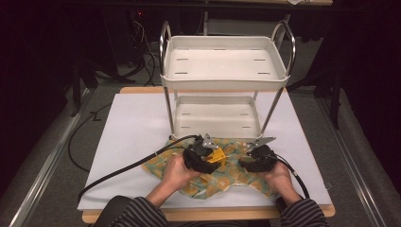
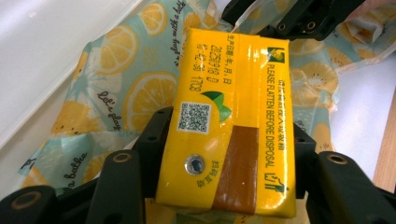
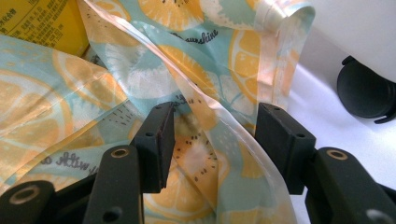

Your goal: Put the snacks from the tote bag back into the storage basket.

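Observation:
A yellow drink carton (image 2: 233, 107) with printed text and a QR code lies lengthwise between the jaws of my left gripper (image 2: 229, 137), whose pads press on its two long sides. In the high view this carton (image 1: 217, 157) sits at the left gripper (image 1: 213, 153), above a lemon-print plastic bag (image 1: 222, 182) spread on the table. My right gripper (image 3: 212, 135) is open over the bag (image 3: 196, 70); a loose fold of it rises between the jaws without being pinched. A corner of the carton (image 3: 42, 23) shows at the upper left of the right gripper view.
A white two-tier cart (image 1: 222, 85) with chrome posts stands just behind the bag on the white board (image 1: 132, 127). One of its black casters (image 3: 364, 91) is close to the right gripper. Cables trail off to the left and right.

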A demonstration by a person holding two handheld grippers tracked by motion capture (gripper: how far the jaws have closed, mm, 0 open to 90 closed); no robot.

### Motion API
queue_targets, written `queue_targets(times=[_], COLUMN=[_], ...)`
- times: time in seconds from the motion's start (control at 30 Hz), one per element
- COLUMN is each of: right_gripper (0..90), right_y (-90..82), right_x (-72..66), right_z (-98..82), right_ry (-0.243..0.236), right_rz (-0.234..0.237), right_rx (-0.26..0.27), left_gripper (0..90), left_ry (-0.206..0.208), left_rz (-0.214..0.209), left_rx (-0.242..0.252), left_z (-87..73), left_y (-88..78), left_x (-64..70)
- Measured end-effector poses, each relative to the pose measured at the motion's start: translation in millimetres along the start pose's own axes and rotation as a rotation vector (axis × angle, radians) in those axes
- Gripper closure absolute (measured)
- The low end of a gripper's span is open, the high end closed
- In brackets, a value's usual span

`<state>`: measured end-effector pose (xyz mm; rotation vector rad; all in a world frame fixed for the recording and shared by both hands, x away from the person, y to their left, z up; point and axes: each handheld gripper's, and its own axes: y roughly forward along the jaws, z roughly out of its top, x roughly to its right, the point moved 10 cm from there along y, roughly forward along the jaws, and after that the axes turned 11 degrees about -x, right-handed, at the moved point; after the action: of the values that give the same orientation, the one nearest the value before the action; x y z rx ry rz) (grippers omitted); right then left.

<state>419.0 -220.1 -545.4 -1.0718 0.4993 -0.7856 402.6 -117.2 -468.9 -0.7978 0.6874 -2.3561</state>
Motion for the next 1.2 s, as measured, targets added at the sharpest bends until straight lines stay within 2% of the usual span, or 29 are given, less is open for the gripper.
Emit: queue_targets(times=[0.3,0.6,0.7,0.77,0.87,0.93,1.0,1.2], right_gripper=[48.6,48.6,48.7,48.6,48.7,48.6,48.7,48.6], right_y=[-0.1,0.0,-0.1,0.1,0.1,0.1,0.0,-0.1], right_x=[-0.1,-0.5,-0.6,-0.3,-0.4,-0.4,-0.7,-0.6], right_z=[0.0,0.1,-0.1,0.2,0.0,0.0,0.0,-0.4], right_ry=[-0.003,0.000,0.002,-0.003,-0.002,-0.001,-0.002,0.000], right_rz=[-0.001,-0.004,-0.003,0.003,0.002,0.003,-0.002,-0.002], right_rx=[0.002,0.005,0.005,0.005,0.008,0.007,0.009,0.008], left_gripper=[53.6,54.3,54.3,54.3,54.4,54.4,54.4,54.4], left_ry=[0.020,0.007,-0.014,-0.003,-0.012,-0.006,-0.020,0.005], left_rz=[0.014,0.003,-0.020,-0.028,-0.041,-0.038,-0.047,-0.031], left_rx=[0.001,0.002,0.013,0.024,0.043,0.047,0.056,0.053], left_z=[-2.8,-0.6,4.9,9.1,15.2,17.9,21.5,21.8], left_y=[-0.3,-2.5,-7.6,-14.2,-21.6,-24.9,-26.6,-35.1], left_x=[0.9,2.1,5.3,6.3,8.2,7.9,9.1,9.1])
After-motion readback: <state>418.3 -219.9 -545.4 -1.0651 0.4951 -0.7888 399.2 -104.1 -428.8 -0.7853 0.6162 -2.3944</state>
